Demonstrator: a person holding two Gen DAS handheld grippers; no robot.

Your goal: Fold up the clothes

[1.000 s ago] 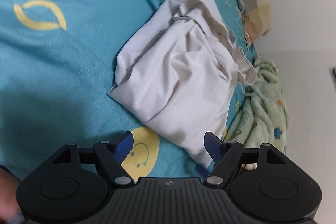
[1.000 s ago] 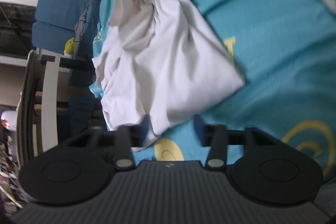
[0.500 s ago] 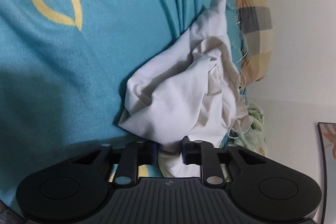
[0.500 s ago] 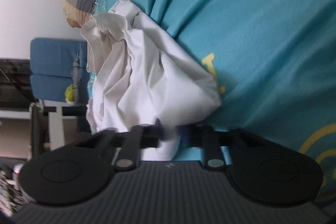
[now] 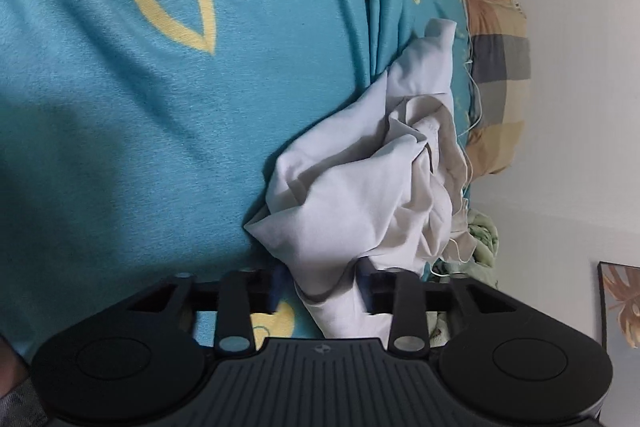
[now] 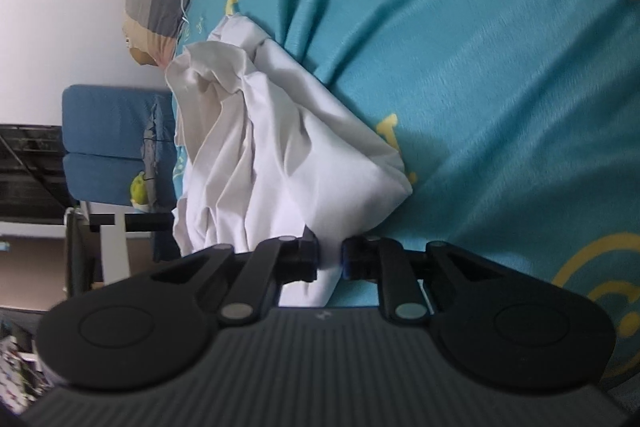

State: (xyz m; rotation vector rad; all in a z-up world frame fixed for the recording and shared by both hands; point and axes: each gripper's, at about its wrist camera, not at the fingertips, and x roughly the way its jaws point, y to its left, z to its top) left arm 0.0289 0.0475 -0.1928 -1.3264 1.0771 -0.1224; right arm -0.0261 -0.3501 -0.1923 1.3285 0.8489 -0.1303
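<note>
Right wrist view: right gripper (image 6: 330,259) pinches the crumpled white garment (image 6: 280,155) on a teal blanket (image 6: 500,87); left gripper (image 5: 320,283) clamps its near edge too.

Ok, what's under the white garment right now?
The white garment lies bunched on the teal bedspread, which shows all around it. A yellow smiley print peeks out at its near edge. Whatever lies beneath the bunched middle is covered.

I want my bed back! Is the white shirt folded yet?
Not yet. The white garment is bunched up on the teal blanket, with no neat fold showing. The right gripper pinches one edge; the left gripper's fingers sit wider around another. Spreading it flat and all the folding remain.
</note>
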